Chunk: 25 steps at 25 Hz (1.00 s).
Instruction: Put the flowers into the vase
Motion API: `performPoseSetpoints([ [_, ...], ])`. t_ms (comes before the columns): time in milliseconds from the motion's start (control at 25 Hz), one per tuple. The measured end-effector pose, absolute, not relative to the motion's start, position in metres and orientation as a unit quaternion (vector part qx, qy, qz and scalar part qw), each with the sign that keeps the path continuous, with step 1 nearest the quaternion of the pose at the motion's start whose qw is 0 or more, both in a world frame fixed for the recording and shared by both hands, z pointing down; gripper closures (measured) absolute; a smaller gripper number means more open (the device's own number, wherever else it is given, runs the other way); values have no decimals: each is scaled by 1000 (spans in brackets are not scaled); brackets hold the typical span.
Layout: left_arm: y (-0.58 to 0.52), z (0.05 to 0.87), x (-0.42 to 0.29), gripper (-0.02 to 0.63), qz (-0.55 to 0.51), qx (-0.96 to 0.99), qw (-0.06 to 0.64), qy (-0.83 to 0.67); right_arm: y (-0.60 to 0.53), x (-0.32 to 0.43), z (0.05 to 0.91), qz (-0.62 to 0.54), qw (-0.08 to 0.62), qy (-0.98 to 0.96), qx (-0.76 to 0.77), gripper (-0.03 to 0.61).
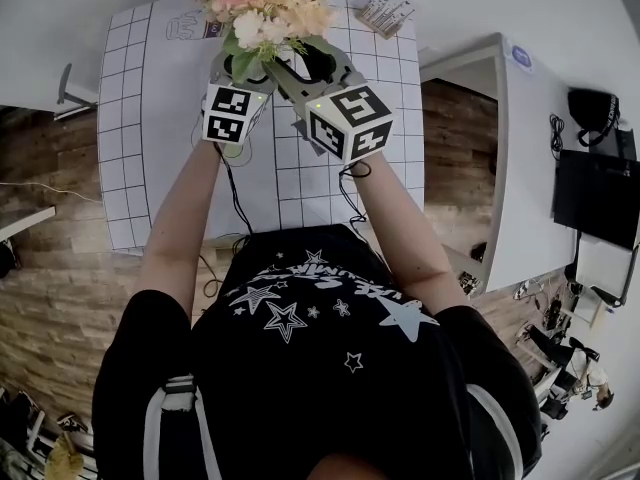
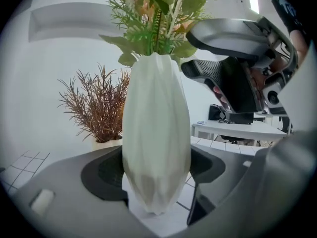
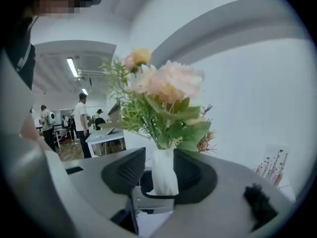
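Note:
A white faceted vase (image 2: 156, 133) stands on the gridded table with a bunch of pink and cream flowers (image 2: 158, 19) and green leaves rising from its mouth. My left gripper (image 2: 156, 175) is shut on the vase's lower body, one pad pressing on each side. My right gripper (image 2: 223, 58) hangs open at the right, beside the leaves and level with the vase's mouth, gripping nothing. In the right gripper view, flowers (image 3: 163, 93) and vase (image 3: 164, 172) stand beyond its open jaws. In the head view the flowers (image 1: 265, 3) hide the vase; both grippers, left (image 1: 243, 68) and right (image 1: 305, 68), reach under them.
A brown dried plant (image 2: 96, 108) in a white pot stands behind the vase. A small printed card (image 1: 385, 13) stands at the table's far right. The table top (image 1: 150, 118) carries a grid. A white desk (image 1: 520, 168) lies to the right. People (image 3: 81, 118) stand far off.

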<state>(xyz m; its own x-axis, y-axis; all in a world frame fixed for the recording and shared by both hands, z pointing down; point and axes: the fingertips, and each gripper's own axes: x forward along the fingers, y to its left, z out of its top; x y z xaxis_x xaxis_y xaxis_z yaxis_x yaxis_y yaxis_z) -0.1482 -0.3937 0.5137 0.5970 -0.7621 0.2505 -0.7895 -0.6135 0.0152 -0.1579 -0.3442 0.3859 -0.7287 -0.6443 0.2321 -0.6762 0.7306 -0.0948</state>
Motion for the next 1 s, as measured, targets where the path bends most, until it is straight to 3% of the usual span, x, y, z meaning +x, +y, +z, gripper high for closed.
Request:
performPoseSetpoints([
  [1000, -395, 516, -138, 233, 130, 885, 39, -446, -320, -110, 408, 116, 83, -911, 387, 408],
])
